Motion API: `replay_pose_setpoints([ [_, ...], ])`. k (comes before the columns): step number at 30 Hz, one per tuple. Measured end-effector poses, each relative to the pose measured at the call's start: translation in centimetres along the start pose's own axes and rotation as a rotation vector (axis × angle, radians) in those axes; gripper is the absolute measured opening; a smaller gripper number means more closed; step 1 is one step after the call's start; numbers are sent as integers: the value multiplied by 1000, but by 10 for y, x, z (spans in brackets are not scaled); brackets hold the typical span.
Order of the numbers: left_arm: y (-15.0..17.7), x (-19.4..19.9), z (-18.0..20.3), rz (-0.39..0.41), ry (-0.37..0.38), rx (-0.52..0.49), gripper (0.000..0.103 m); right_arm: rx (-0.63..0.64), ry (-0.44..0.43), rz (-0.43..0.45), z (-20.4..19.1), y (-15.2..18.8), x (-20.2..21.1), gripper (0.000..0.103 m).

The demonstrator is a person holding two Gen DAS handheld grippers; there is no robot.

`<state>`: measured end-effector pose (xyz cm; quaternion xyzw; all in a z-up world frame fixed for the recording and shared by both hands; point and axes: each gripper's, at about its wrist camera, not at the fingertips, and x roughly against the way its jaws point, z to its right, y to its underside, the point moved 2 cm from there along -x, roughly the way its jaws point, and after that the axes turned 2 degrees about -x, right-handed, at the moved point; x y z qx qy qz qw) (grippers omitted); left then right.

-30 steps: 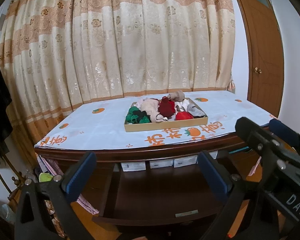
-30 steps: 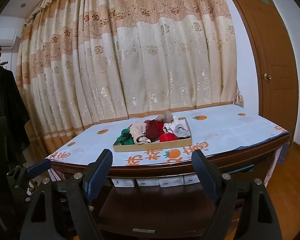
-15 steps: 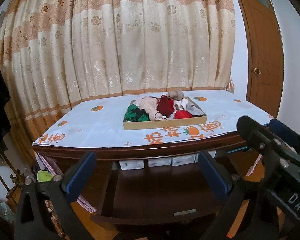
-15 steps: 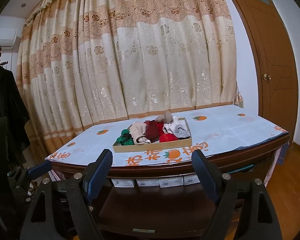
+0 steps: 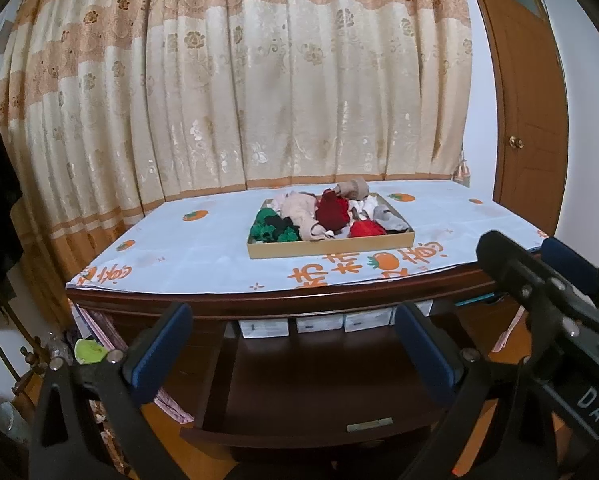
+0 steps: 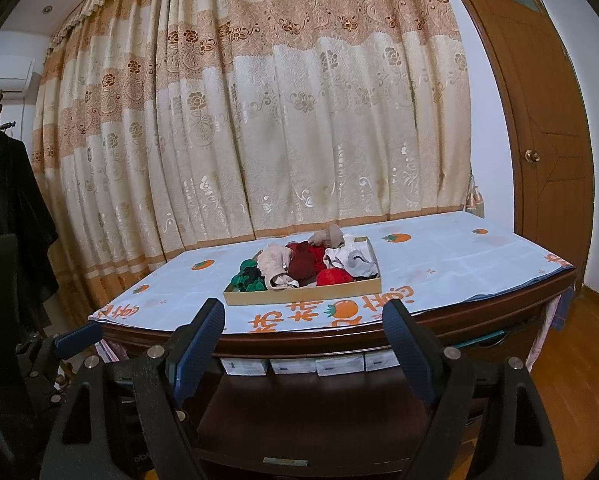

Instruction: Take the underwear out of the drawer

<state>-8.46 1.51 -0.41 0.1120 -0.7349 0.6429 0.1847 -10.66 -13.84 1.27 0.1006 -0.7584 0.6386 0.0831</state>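
Both jaws spread wide, nothing held: left hand-held gripper (image 5: 293, 354), right hand-held gripper (image 6: 305, 354). Underwear (image 6: 305, 266) heaped in drawer (image 6: 299, 293) on table (image 6: 439, 264), well ahead. Tangled pieces risk being lifted together.

curtain (image 6: 259, 120): cream with orange flower bands, fills the upper centre | door (image 6: 539, 140): brown wood with a round knob, right edge | table (image 6: 499, 304): dark wood, lower centre, under a pale blue cloth (image 6: 439, 256) with orange fruit prints | floor (image 6: 571, 360): orange wood, lower right | black coat (image 6: 11, 208): hangs at left
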Motion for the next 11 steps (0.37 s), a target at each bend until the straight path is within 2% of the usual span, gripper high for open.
replay_pose_setpoints([
  [4,1,0,0,1,15,10,103,0,-2,-4,0,0,0,83],
  [11,-1,2,1,14,-1,-15,103,1,0,-2,0,0,-1,83],
])
